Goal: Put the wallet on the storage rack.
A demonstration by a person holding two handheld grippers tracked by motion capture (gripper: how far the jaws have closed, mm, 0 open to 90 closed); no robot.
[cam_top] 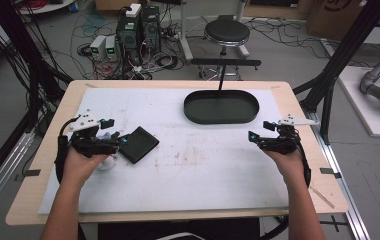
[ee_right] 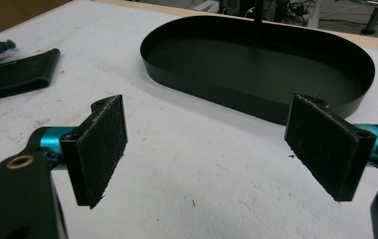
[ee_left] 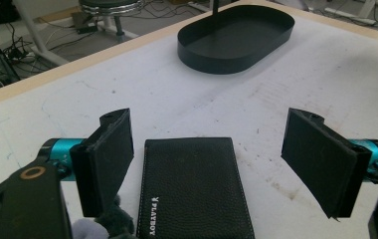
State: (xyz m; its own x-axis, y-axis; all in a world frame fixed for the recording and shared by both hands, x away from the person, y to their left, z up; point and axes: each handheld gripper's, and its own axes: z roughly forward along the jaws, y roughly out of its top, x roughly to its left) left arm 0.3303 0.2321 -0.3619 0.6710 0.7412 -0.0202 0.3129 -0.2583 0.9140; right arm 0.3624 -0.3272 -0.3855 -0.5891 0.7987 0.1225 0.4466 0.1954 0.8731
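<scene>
Forearms come in from the bottom of the high view, one gripper per hand. We hold the left gripper (cam_top: 114, 141) at the counter's left side, jaws spread wide, nothing clamped. In the left gripper view the black wallet (ee_left: 193, 186) lies flat on the white mat between the two jaw pads: just beside the left pad, a clear gap to the right pad. We can't tell whether the left pad touches it. Wallet is dark grained leather with small white lettering along one long edge. In the high view the wallet (cam_top: 138, 144) sits just in front of the left gripper's tips, turned at an angle to the counter edge. Something small and pale (cam_top: 106, 162) lies on the mat under the left hand; we can't tell what it is.

Right gripper (cam_top: 258, 138) hovers over the right side of the counter, well apart from the wallet, jaws also wide open and empty. The right gripper view shows bare mat between its pads and the wallet (ee_right: 18, 73) far off at the upper left.

Black oval tray (cam_top: 196, 115) sits at the far middle of the counter (cam_top: 28, 205), a thin black post rising from its back. Tray interior looks empty. White mat (cam_top: 203, 170) has brownish scuff marks in the middle. Round stool (cam_top: 226, 33) and computer boxes (cam_top: 139, 27) stand on the floor behind.
</scene>
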